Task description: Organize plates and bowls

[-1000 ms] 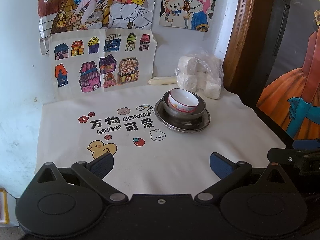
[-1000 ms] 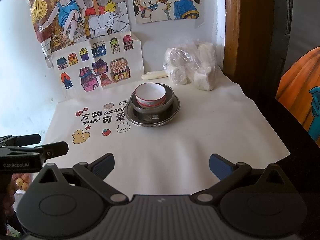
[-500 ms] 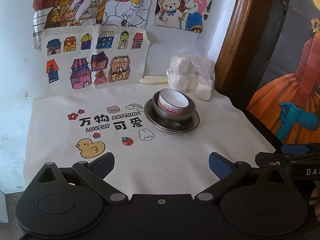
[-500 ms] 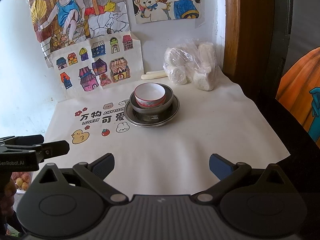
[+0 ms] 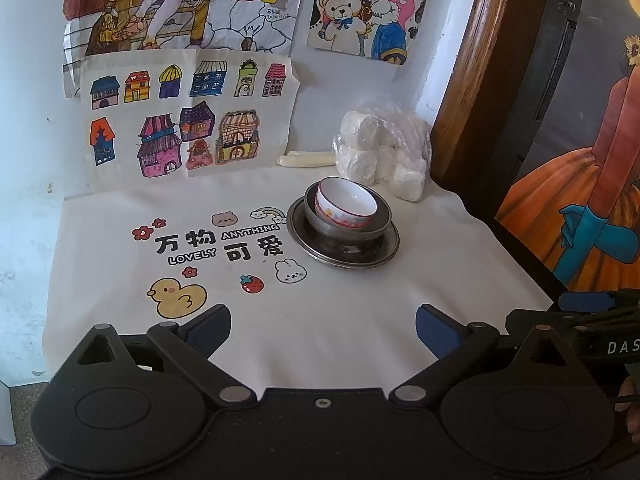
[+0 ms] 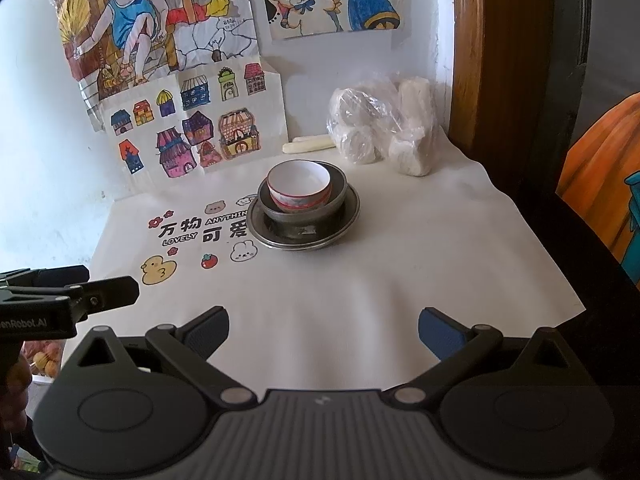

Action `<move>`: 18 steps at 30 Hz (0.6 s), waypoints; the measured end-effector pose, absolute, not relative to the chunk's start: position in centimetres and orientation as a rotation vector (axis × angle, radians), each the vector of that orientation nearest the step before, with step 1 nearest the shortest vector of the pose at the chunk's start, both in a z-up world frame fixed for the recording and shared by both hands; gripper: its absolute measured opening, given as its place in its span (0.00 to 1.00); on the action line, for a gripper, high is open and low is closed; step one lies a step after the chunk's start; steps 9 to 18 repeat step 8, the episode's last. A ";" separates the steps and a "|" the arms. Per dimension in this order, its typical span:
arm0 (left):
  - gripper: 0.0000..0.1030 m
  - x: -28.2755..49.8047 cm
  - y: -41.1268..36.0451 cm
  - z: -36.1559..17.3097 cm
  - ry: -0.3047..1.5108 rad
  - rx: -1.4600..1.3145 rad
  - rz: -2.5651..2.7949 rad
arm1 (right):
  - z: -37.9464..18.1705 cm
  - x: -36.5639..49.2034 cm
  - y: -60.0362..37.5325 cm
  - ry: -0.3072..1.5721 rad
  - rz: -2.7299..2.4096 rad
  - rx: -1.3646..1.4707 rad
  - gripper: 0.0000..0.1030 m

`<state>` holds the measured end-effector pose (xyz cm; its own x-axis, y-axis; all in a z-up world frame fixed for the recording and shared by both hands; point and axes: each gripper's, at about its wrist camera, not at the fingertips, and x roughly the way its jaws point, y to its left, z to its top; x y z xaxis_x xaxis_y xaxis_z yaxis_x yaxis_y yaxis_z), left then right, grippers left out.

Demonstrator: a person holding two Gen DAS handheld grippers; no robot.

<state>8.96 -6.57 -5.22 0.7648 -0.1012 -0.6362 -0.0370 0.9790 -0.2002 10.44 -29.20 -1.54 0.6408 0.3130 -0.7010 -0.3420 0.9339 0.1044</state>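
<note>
Sitting near the back of a white printed cloth (image 5: pixel 360 312), a metal plate (image 5: pixel 344 254) carries a grey metal bowl (image 5: pixel 352 232), and a small white bowl (image 5: pixel 346 206) with a red-patterned outside rests inside that, tilted slightly against the grey bowl's wall. The stack of three stands just right of the cloth's printed lettering and cartoon animals, and in front of a clear plastic bag of white lumps (image 5: pixel 382 156) that leans in the corner by a wooden frame (image 5: pixel 468 80). A pale stick-shaped object (image 5: pixel 306 159) lies at the foot of the wall beside the bag. Coloured drawings of houses (image 5: pixel 180 120) and figures hang on the wall behind.

The left gripper (image 5: pixel 323 322) hovers over the near edge of the cloth with its blue-padded fingers spread wide and nothing between them, well apart from the stack. The right gripper (image 6: pixel 323 326) hangs likewise over the near edge, fingers spread and empty, the stack well ahead of it. In the right wrist view the left gripper's fingers show at the left edge, beside the cloth's duck print.
</note>
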 end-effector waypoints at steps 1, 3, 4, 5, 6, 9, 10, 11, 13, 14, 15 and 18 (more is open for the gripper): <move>0.96 9.1 -6.6 -5.2 0.701 -0.207 -0.035 | -1.6 10.6 -29.2 0.793 0.374 -0.039 1.00; 0.96 9.4 -6.8 -5.2 0.702 -0.208 -0.036 | -1.7 10.9 -29.3 0.797 0.377 -0.039 1.00; 0.96 9.6 -6.9 -5.3 0.704 -0.208 -0.036 | -1.7 11.1 -29.3 0.799 0.378 -0.040 1.00; 0.97 9.8 -6.9 -5.3 0.706 -0.210 -0.036 | -1.8 11.3 -29.4 0.802 0.380 -0.040 1.00; 0.97 9.9 -7.0 -5.3 0.709 -0.211 -0.034 | -1.8 11.4 -29.4 0.805 0.382 -0.041 1.00; 0.97 10.1 -7.0 -5.4 0.713 -0.212 -0.031 | -1.9 11.8 -29.4 0.809 0.384 -0.043 1.00; 0.97 10.1 -7.0 -5.4 0.713 -0.212 -0.031 | -1.9 11.8 -29.4 0.809 0.384 -0.043 1.00; 0.97 10.1 -7.0 -5.4 0.713 -0.212 -0.031 | -1.9 11.8 -29.4 0.809 0.384 -0.043 1.00; 0.97 10.1 -7.0 -5.4 0.713 -0.212 -0.031 | -1.9 11.8 -29.4 0.809 0.384 -0.043 1.00; 0.97 10.1 -7.0 -5.4 0.713 -0.212 -0.031 | -1.9 11.8 -29.4 0.809 0.384 -0.043 1.00; 0.97 10.1 -7.0 -5.4 0.713 -0.212 -0.031 | -1.9 11.8 -29.4 0.809 0.384 -0.043 1.00; 0.97 10.1 -7.0 -5.4 0.713 -0.212 -0.031 | -1.9 11.8 -29.4 0.809 0.384 -0.043 1.00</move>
